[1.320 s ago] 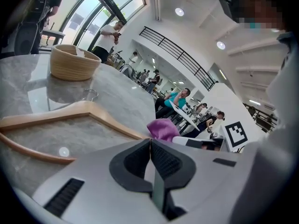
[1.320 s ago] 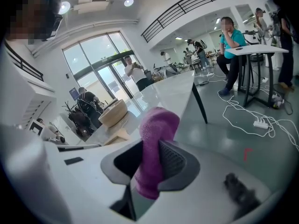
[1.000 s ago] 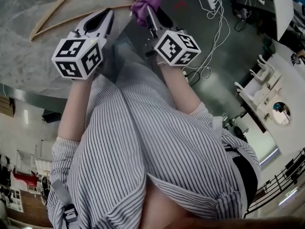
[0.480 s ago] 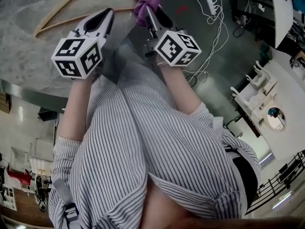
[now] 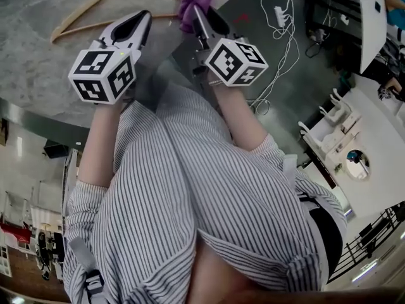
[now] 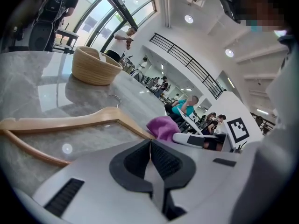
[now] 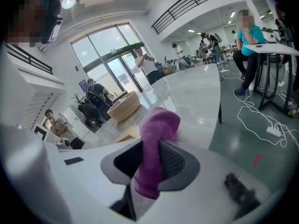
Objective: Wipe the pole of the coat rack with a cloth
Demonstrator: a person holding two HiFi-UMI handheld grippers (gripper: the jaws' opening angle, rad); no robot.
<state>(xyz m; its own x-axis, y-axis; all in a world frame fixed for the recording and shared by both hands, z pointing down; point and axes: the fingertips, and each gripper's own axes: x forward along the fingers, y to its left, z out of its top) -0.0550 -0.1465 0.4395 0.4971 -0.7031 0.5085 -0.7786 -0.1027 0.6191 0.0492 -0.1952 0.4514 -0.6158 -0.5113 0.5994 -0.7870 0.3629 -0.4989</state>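
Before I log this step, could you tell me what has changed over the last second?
Almost nothing. The background slid slightly in the head view, seemingly from the camera turning. The right gripper stays shut on the purple cloth, the left gripper stays shut and empty, and the wooden hanger lies on the marble table as before.

right tool (image 7: pixel 148 149): jaws clamped on purple cloth (image 7: pixel 160 124) | cloth sticks upright past jaws | woven basket (image 7: pixel 123 105) behind cloth, on bench (image 7: pixel 194 97) | white cable (image 7: pixel 261 120) on floor, right of cloth
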